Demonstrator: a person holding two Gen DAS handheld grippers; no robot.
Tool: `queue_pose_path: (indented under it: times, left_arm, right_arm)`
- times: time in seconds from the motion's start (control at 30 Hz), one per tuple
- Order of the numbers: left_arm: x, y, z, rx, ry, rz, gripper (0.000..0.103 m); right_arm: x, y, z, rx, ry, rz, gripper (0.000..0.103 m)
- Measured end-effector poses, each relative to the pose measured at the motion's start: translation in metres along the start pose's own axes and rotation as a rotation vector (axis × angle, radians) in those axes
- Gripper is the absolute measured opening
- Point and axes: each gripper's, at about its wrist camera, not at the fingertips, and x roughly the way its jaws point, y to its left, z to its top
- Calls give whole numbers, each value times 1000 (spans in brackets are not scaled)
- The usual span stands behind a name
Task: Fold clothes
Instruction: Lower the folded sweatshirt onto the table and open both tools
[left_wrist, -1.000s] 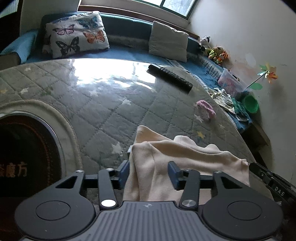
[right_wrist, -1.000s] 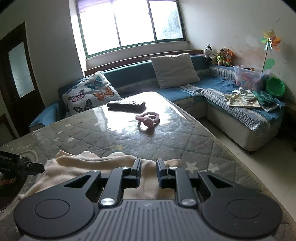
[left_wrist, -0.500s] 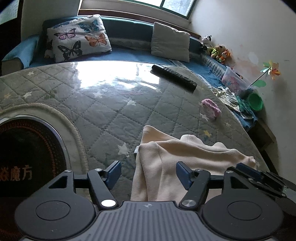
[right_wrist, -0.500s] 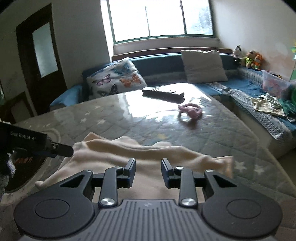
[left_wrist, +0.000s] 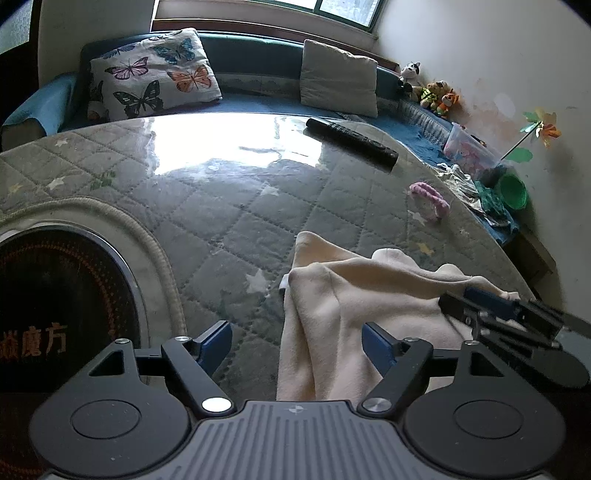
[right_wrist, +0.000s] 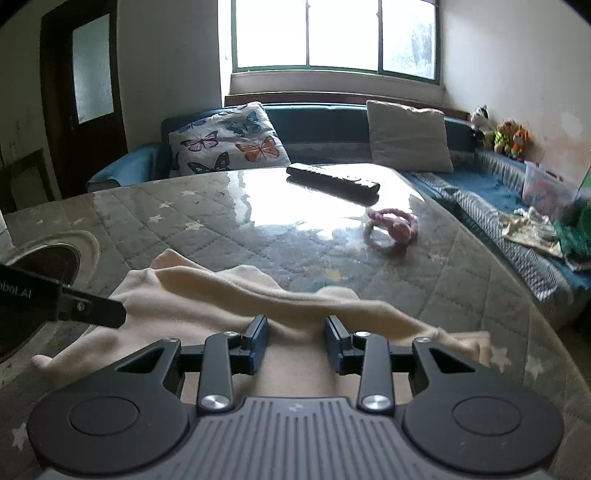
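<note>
A cream garment (left_wrist: 343, 310) lies bunched on the quilted grey table cover (left_wrist: 229, 206). It also shows in the right wrist view (right_wrist: 229, 295), with a raised ridge across it. My left gripper (left_wrist: 295, 343) is open wide, its jaws either side of the garment's left edge, holding nothing. My right gripper (right_wrist: 297, 339) is open over the garment's near part, with the cloth lying between and under its jaws. The right gripper shows in the left wrist view (left_wrist: 509, 314), over the garment's right end.
A black remote (right_wrist: 332, 179) and a pink hair band (right_wrist: 391, 229) lie farther back on the table. A round dark cooktop (left_wrist: 55, 314) is set in the cover at left. A blue sofa with a butterfly pillow (left_wrist: 155, 74) wraps behind and right.
Both grippers have opened wider and let go of the garment. Both have drawn back from the cloth, which has settled lower on the table.
</note>
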Motion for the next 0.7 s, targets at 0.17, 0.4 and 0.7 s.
queue_pose_path:
  times: [0.17, 0.4, 0.7]
  left_arm:
    - [-1, -1, -2, 30, -13, 7, 83]
    - [4, 0, -6, 37, -3, 19, 87]
    - [-4, -5, -16, 78, -18, 60, 96]
  right_arm:
    - [12, 4, 5, -20, 24, -8, 35]
    - [19, -1, 14, 13, 32, 3, 35]
    - [-9, -2, 6, 4, 42, 26, 42]
